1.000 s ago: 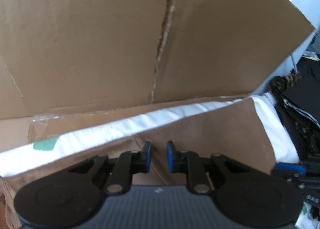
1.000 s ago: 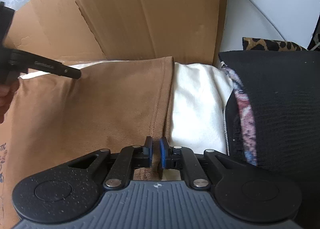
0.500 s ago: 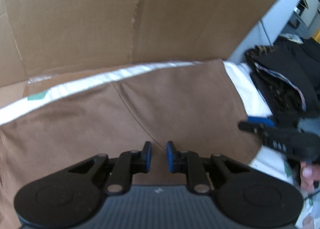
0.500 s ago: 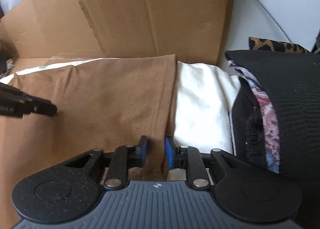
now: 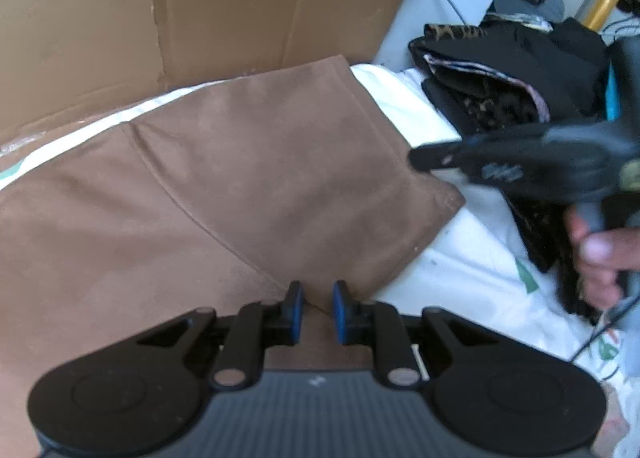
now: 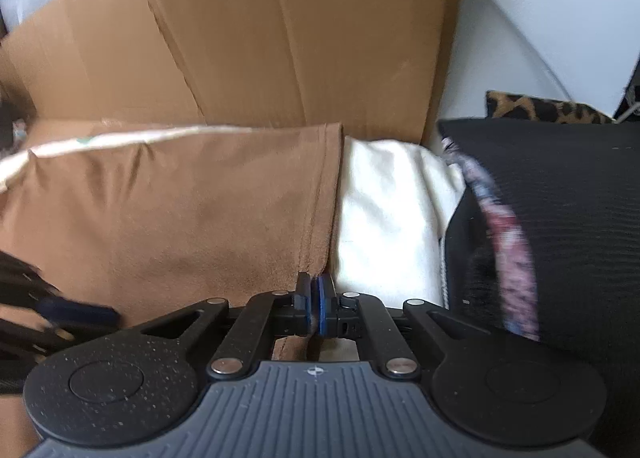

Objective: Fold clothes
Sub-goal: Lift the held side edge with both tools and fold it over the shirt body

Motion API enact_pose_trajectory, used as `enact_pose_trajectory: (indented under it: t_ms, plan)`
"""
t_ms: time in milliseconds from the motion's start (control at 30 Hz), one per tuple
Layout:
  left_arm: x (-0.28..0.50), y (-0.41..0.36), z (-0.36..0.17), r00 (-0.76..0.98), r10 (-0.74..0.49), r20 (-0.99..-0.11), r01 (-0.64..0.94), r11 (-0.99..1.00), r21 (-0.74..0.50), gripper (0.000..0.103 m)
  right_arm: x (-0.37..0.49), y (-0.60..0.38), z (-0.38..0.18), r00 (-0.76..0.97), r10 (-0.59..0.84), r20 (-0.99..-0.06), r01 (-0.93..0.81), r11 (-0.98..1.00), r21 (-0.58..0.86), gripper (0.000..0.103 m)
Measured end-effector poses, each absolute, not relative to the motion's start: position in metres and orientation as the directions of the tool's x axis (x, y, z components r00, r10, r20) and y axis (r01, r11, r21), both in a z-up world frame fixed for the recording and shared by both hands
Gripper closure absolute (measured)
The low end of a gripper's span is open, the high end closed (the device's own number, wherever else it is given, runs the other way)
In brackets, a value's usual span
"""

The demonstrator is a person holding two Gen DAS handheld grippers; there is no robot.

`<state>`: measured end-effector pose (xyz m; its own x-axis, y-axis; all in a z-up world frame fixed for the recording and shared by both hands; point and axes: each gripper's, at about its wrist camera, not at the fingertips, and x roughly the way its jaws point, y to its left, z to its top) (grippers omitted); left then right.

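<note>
A brown garment [image 5: 224, 177] lies flat on a white sheet [image 5: 472, 242], its hemmed edge toward the right. My left gripper [image 5: 314, 312] is open and hovers over the garment's near edge with nothing between the pads. My right gripper [image 6: 314, 308] is shut on the brown garment's [image 6: 180, 217] hemmed edge at its near right corner. In the left wrist view the right gripper [image 5: 520, 165] reaches in from the right, blurred, held by a hand.
A large cardboard sheet [image 5: 200, 5] stands behind the garment. A pile of black and leopard-print clothes [image 5: 500, 69] lies to the right; it fills the right of the right wrist view [image 6: 560, 217]. A white wall [image 6: 520, 17] is behind.
My right gripper has closed on the brown garment's hem edge; it was open half a second ago. My left gripper has pulled back toward the garment's near edge and swung right.
</note>
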<state>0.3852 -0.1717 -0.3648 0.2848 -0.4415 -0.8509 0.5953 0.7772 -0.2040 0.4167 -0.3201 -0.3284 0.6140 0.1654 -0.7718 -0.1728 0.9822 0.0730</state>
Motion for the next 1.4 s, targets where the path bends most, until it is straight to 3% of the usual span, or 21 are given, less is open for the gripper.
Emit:
enact_pose_trajectory:
  t_ms: [167,433,567,833,967,1267,1300,1367,1400]
  plan:
    - [0.388,-0.181,-0.366,0.277,-0.456,-0.846,0.608,0.765,-0.214,0.086,0.397,-0.337,-0.314,0.622,0.215,-0.753,-0.156,0.976,0.15,0.086]
    - [0.388,-0.198,-0.365,0.271,-0.463,-0.844,0.616,0.757,-0.217,0.086,0.364,-0.344,-0.319,0.599,0.232,-0.767,-0.1,0.971,0.216,0.084]
    - [0.391,-0.193,-0.351,0.265,-0.47,-0.842,0.622,0.75,-0.223,0.086,0.354,-0.344,-0.327,0.577,0.275,-0.769,-0.076,0.956,0.284,0.066]
    - [0.39,-0.174,-0.341,0.258,-0.428,-0.866,0.625,0.758,-0.188,0.085,0.357,-0.341,-0.343,0.568,0.32,-0.758,0.024,0.914,0.404,0.065]
    - [0.39,-0.166,-0.345,0.251,-0.403,-0.88,0.608,0.773,-0.181,0.085,0.361,-0.343,-0.35,0.57,0.318,-0.757,0.092,0.891,0.444,0.056]
    - [0.389,-0.161,-0.355,0.213,-0.389,-0.896,0.574,0.792,-0.208,0.085,0.381,-0.341,-0.362,0.571,0.308,-0.761,0.157,0.869,0.469,0.058]
    - [0.389,-0.16,-0.356,0.213,-0.391,-0.895,0.571,0.793,-0.211,0.085,0.382,-0.341,-0.362,0.566,0.302,-0.767,0.162,0.871,0.463,0.06]
    - [0.389,-0.16,-0.357,0.212,-0.394,-0.894,0.564,0.797,-0.217,0.085,0.384,-0.342,-0.361,0.566,0.283,-0.774,0.179,0.874,0.451,0.078]
    - [0.389,-0.16,-0.357,0.212,-0.395,-0.894,0.563,0.797,-0.218,0.085,0.385,-0.343,-0.361,0.567,0.279,-0.775,0.186,0.873,0.45,0.08]
